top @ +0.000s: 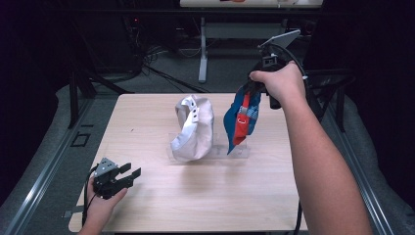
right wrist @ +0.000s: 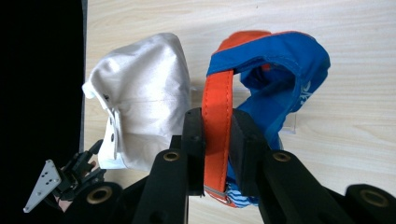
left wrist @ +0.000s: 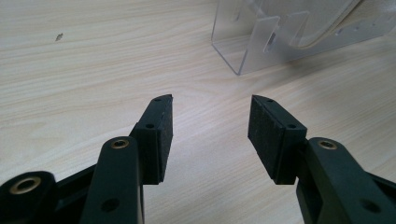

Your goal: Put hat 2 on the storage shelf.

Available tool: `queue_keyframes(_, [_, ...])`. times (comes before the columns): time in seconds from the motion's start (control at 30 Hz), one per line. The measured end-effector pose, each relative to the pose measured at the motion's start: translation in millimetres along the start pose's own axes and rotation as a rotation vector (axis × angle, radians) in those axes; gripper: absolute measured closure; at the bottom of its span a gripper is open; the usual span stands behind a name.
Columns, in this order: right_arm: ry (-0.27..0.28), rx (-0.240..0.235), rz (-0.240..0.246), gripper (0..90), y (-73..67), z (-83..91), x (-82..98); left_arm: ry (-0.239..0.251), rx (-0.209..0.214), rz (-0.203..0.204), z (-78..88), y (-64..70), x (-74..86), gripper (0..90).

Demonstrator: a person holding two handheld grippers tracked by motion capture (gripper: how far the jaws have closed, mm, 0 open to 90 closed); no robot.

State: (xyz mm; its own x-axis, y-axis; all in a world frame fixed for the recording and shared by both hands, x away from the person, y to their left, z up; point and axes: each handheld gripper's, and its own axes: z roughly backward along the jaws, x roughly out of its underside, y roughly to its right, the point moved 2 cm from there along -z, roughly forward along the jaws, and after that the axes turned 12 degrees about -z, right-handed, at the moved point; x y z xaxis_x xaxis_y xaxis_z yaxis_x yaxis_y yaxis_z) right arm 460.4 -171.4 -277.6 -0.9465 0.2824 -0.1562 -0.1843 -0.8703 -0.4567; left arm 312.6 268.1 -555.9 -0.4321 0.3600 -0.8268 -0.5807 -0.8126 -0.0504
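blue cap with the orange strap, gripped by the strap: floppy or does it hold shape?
Probably floppy: the blue fabric cap with orange strap hangs folded from the right gripper, crown collapsed. Likely light, since a strap pinch alone carries it. It may swing and catch the clear acrylic stand below.

Matt wood-grain desk (top: 156, 205); blue cloth cap (right wrist: 280, 79), orange strap; white cloth cap (right wrist: 144, 98); clear glossy plastic stand (left wrist: 247, 46).
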Motion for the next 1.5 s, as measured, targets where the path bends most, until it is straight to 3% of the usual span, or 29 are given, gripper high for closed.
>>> queue_keyframes(0.47, [-0.051, 0.009, -0.01, 77.2, 17.6, -29.7, 3.4, -0.007, 0.0, 0.0, 0.9, -0.1, 0.0, 50.7])
queue_keyframes(1.07, [-0.071, 0.023, -0.013, 73.0, 38.0, -43.9, 7.4, -0.005, -0.005, 0.006, -0.5, -1.3, 2.3, 50.6])
queue_keyframes(1.37, [-0.043, 0.024, 0.033, 57.6, 59.3, -40.9, 21.7, -0.005, -0.006, 0.004, -0.4, 0.3, 1.9, 50.3])
queue_keyframes(1.5, [-0.009, 0.003, 0.113, 51.0, 69.4, -43.4, 45.6, 0.0, -0.016, 0.002, 0.0, 0.0, 3.0, 49.5])
